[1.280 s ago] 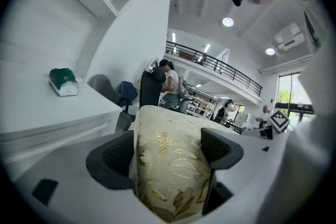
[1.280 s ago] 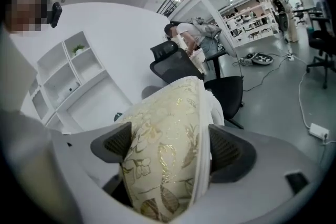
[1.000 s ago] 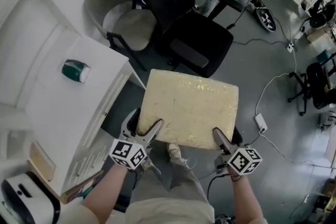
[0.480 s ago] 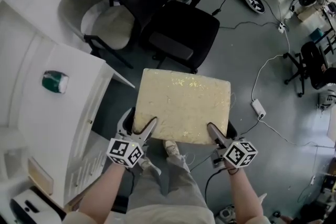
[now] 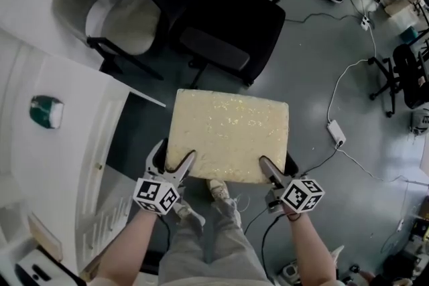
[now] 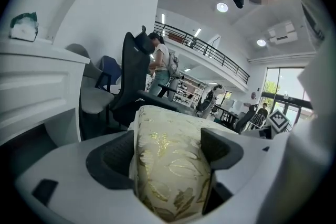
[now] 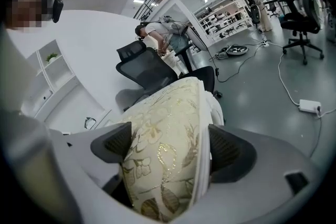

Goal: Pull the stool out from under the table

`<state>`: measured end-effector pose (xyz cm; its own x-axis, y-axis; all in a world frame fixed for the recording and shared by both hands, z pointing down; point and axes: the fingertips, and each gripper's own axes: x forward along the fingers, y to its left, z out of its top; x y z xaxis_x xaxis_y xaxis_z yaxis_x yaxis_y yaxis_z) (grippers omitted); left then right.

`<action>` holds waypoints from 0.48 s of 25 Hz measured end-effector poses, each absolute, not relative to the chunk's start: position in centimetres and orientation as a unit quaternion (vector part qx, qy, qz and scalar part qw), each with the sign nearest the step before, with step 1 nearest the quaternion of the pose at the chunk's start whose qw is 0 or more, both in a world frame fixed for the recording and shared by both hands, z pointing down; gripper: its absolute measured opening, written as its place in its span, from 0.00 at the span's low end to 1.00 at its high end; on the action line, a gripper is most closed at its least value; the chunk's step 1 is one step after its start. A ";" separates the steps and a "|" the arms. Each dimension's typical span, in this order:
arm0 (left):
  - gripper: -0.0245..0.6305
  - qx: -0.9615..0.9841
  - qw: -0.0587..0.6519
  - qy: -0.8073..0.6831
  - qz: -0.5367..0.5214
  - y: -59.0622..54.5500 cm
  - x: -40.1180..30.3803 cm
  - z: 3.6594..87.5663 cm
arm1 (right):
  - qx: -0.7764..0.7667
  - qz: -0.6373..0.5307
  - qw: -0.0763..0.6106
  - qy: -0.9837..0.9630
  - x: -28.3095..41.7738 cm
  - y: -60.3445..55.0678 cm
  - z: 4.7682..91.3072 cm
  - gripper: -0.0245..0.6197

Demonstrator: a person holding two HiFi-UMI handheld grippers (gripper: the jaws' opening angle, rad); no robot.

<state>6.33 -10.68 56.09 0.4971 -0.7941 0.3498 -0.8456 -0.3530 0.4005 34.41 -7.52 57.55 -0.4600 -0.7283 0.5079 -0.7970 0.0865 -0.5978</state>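
Both sets of jaws clamp the stool (image 5: 228,134) cushion: left gripper (image 5: 177,169), right gripper (image 5: 269,172). I'd pull evenly w/ both, straight back, clear of the bench (image 5: 64,144).

A big office: black rolling chairs (image 5: 228,30), a white worktop (image 5: 60,144), wires on the grey floor (image 5: 348,43).
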 end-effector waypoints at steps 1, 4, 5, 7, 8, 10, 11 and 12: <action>0.67 0.821 0.274 -0.499 0.047 -10.9 6.3 56.9 | 0.517 0.434 0.040 -0.737 34.4 -7.8 58.3 0.77; 0.67 0.819 0.275 -0.501 0.049 -11.7 6.3 58.9 | 0.515 0.436 0.043 -0.737 34.4 -8.7 60.4 0.77; 0.67 0.819 0.275 -0.502 0.049 -11.9 6.2 59.4 | 0.515 0.438 0.044 -0.736 34.4 -9.0 61.0 0.77; 0.67 0.818 0.276 -0.503 0.049 -12.3 6.0 60.2 | 0.515 0.440 0.045 -0.735 34.2 -9.4 61.8 0.77; 0.67 0.817 0.277 -0.504 0.050 -12.4 6.0 60.4 | 0.514 0.441 0.045 -0.734 34.1 -9.5 62.0 0.77; 0.67 0.815 0.278 -0.505 0.053 -12.4 5.7 60.4 | 0.513 0.445 0.046 -0.733 33.8 -9.5 62.0 0.77; 0.67 0.815 0.278 -0.506 0.054 -12.3 5.6 60.3 | 0.512 0.446 0.046 -0.733 33.7 -9.5 61.9 0.77; 0.67 0.815 0.277 -0.506 0.055 -12.3 5.6 60.0 | 0.512 0.447 0.047 -0.732 33.7 -9.4 61.7 0.77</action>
<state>5.56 -12.26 60.04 0.4823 -0.7938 0.3705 -0.8550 -0.3345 0.3964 33.65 -9.43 61.70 -0.4711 -0.7080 0.5260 -0.7918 0.0767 -0.6060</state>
